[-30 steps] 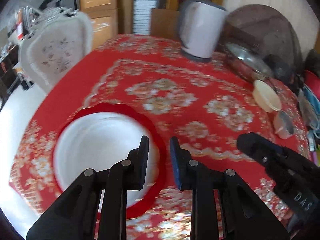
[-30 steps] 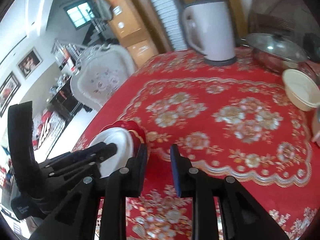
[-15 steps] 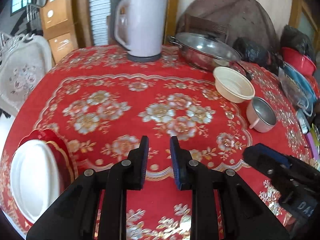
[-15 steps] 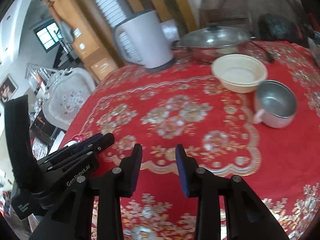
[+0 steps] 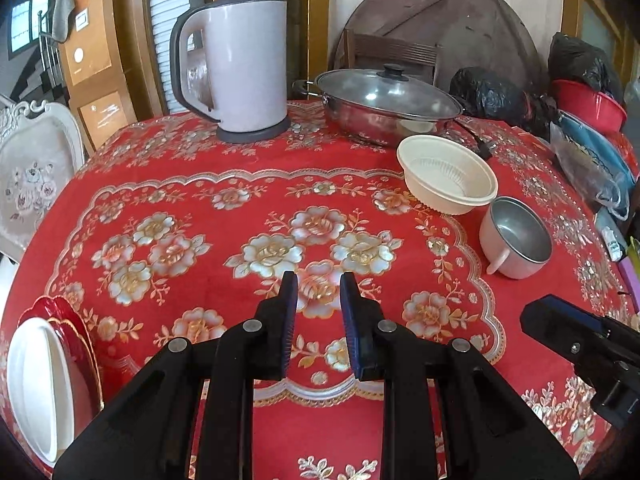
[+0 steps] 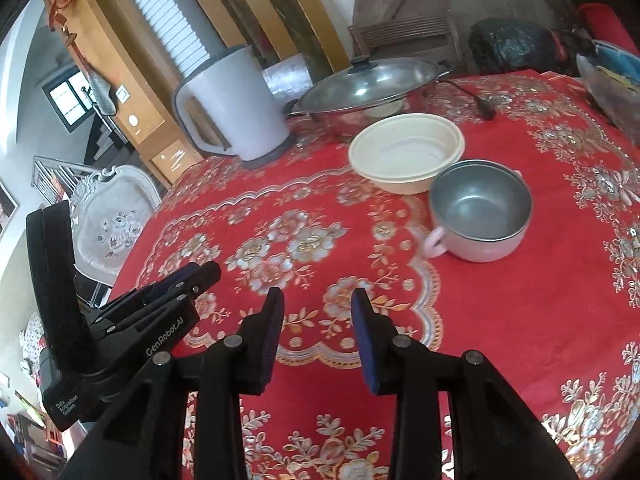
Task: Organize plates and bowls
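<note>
A: Where do the dishes lie?
B: A white plate (image 5: 36, 388) rests on a red plate (image 5: 78, 324) at the surface's (image 5: 224, 168) left edge; a cream bowl (image 5: 448, 174) touches a metal bowl (image 5: 518, 236) toward the far right.

A: And each tool?
B: The left tool (image 5: 318, 290) stands narrowly parted, empty. The right tool (image 6: 318, 306), its jaws having just opened, holds nothing.

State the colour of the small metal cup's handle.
Pale pink handle on the metal cup; clearest in the right wrist view.
</note>
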Tool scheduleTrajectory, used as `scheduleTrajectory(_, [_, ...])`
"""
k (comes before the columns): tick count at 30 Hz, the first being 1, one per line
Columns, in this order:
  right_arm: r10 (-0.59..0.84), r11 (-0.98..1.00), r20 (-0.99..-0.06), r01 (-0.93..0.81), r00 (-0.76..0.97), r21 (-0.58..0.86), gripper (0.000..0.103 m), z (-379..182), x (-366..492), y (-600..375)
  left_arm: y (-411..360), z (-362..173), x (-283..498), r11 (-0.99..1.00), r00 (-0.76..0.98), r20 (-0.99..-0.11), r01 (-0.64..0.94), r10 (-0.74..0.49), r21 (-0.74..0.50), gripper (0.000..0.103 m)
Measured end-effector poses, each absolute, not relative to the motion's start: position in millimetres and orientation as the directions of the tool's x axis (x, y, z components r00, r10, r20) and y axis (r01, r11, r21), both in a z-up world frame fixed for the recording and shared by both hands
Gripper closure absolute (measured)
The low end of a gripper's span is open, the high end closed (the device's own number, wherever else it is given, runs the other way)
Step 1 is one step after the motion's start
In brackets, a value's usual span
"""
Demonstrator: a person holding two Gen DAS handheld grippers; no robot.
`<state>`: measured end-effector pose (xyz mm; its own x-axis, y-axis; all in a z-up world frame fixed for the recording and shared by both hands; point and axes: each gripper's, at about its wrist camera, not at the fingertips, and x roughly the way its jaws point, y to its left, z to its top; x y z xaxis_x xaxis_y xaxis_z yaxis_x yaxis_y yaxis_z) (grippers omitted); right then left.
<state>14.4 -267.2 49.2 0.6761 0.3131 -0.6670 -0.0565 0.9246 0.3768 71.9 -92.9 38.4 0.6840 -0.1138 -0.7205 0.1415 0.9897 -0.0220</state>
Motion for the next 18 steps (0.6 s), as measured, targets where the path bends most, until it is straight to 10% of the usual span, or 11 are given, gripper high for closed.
scheduleTrajectory(18, [0.305,0.92,-0.675,-0.025,0.672,0.391,0.067,42.8,22.8,-287.1,-108.3,25.9,89.2,0.99,0.674,-0.734,0.14,-0.083,0.016,0.082])
